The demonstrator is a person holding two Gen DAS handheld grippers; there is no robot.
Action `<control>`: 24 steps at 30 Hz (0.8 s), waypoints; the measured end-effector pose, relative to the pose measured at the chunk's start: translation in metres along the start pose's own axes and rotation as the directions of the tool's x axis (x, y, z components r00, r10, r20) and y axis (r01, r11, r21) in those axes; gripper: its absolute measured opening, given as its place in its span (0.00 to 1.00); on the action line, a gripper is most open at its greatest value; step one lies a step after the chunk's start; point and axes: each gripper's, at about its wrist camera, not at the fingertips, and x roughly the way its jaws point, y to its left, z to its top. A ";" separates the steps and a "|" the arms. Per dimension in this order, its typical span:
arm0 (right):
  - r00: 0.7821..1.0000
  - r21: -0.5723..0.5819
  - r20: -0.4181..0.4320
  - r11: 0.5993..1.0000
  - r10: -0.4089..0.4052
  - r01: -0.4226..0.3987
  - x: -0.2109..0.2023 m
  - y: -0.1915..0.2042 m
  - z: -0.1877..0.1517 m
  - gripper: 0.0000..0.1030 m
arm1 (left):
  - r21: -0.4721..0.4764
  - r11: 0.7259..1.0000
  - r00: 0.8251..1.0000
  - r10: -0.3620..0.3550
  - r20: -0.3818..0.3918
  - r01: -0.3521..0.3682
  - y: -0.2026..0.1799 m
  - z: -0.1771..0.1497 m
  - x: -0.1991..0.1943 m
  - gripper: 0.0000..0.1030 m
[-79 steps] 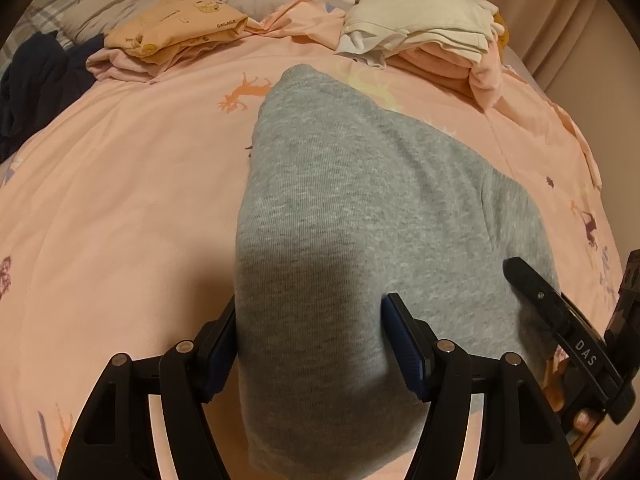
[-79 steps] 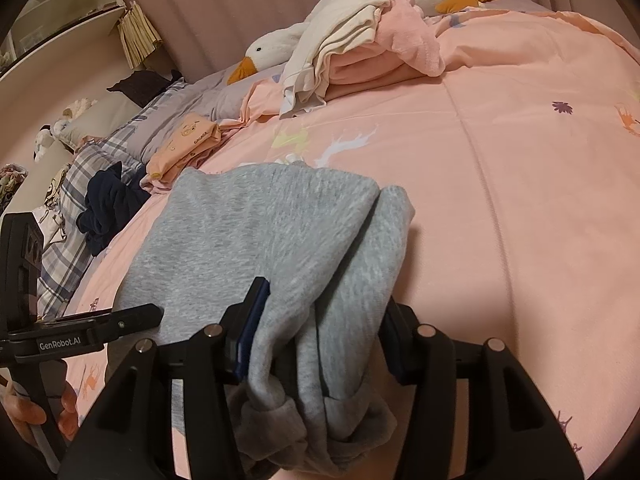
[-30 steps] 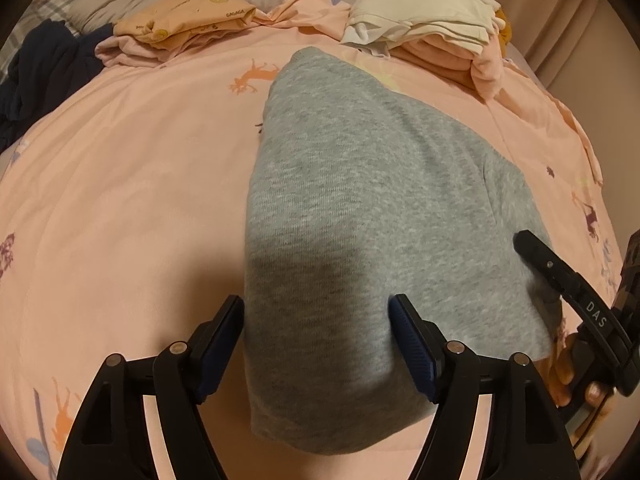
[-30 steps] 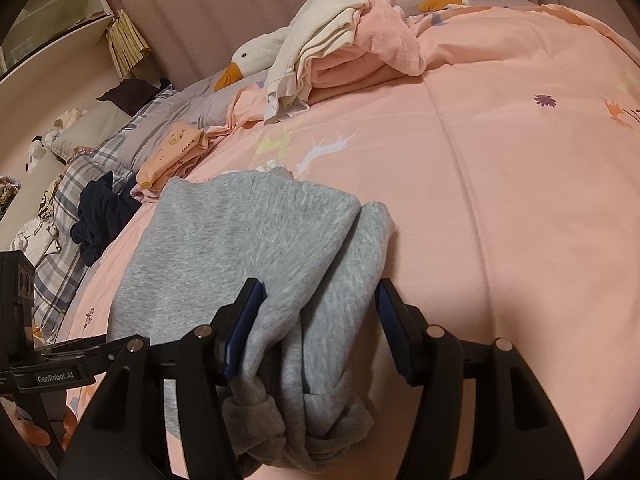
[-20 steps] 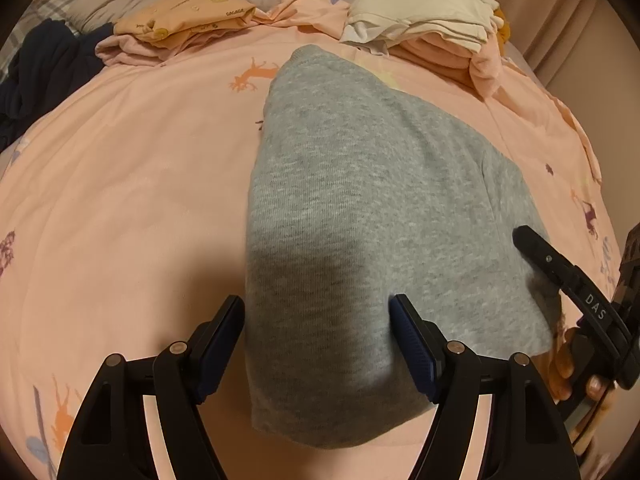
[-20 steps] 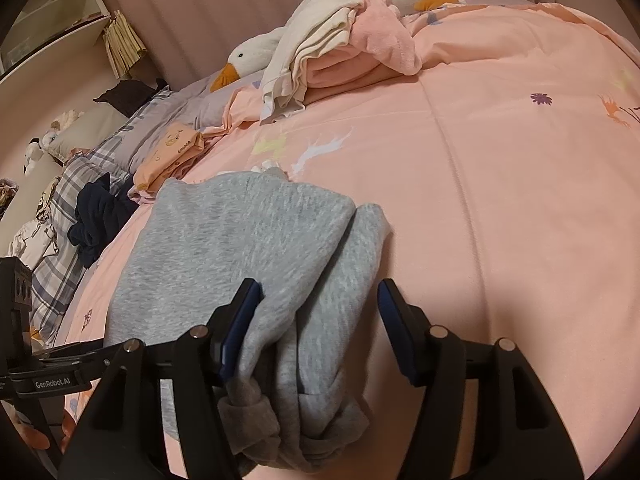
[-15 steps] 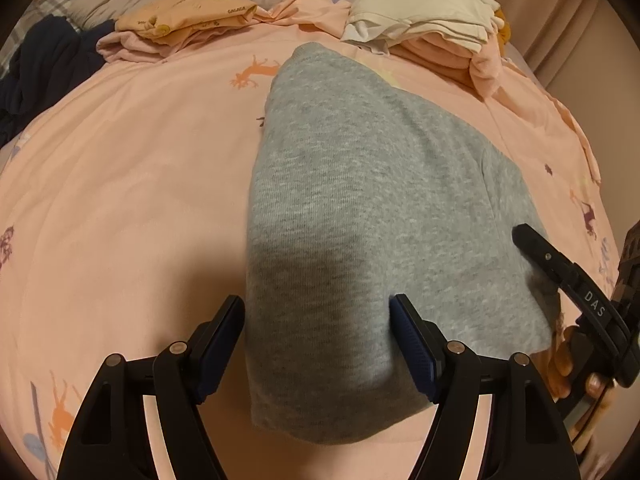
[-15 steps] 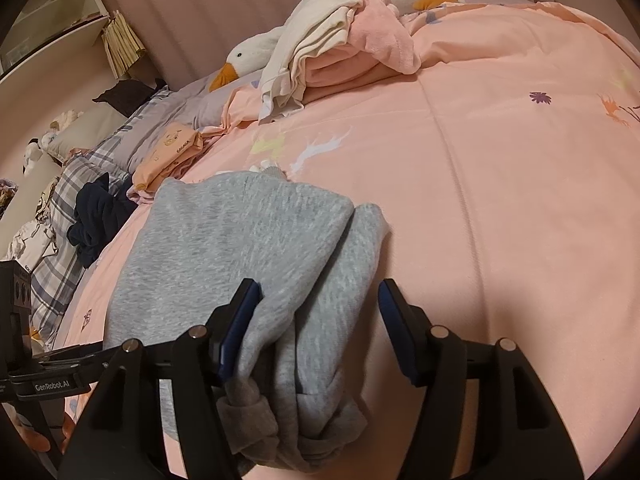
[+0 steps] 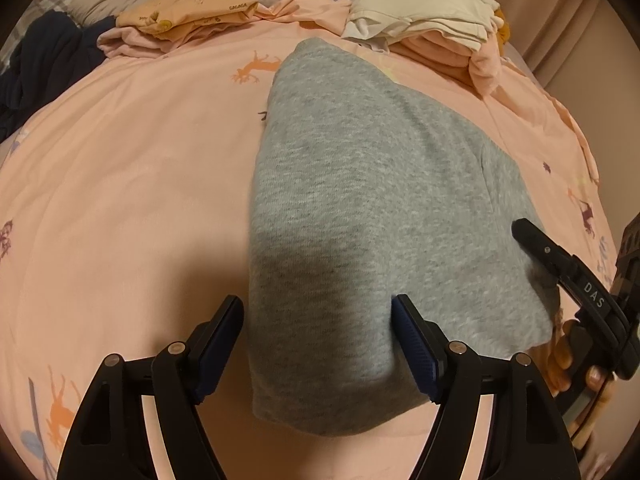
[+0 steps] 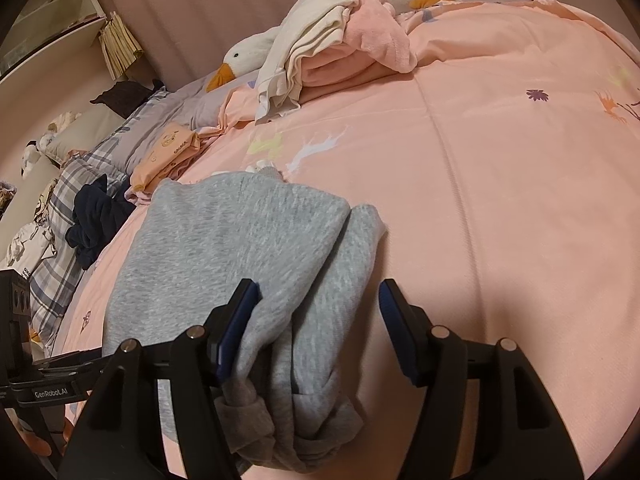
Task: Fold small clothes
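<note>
A folded grey sweatshirt (image 9: pixel 360 200) lies flat on the pink bedspread (image 9: pixel 120 160). My left gripper (image 9: pixel 316 336) straddles its near left corner, open: the left pad stands clear of the cloth and the right pad rests against it without a pinch. My right gripper (image 10: pixel 316 320) is open over the bunched sleeve cuffs of the sweatshirt (image 10: pixel 248 240). Its left pad touches the cloth; its right pad stands apart over bare bedspread. One finger of the right gripper (image 9: pixel 560 264) shows at the sweatshirt's right edge, with a hand behind it.
At the far side lie a folded orange garment (image 9: pixel 188 4), a cream and pink pile (image 9: pixel 424 12) and a dark navy garment (image 9: pixel 40 60). A plush goose (image 10: pixel 248 56) and plaid bedding (image 10: pixel 60 208) lie beyond. The bedspread (image 10: pixel 500 200) stretches bare to the right.
Since the earliest frames both grippers have opened and let go of the sweatshirt, which has settled flat. Over the last second almost nothing has moved.
</note>
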 end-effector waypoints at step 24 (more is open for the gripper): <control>1.000 0.002 -0.002 1.000 -0.005 0.005 0.000 -0.002 0.000 0.63 | -0.008 1.000 1.000 0.001 -0.003 -0.001 0.002 -0.004 0.001 0.76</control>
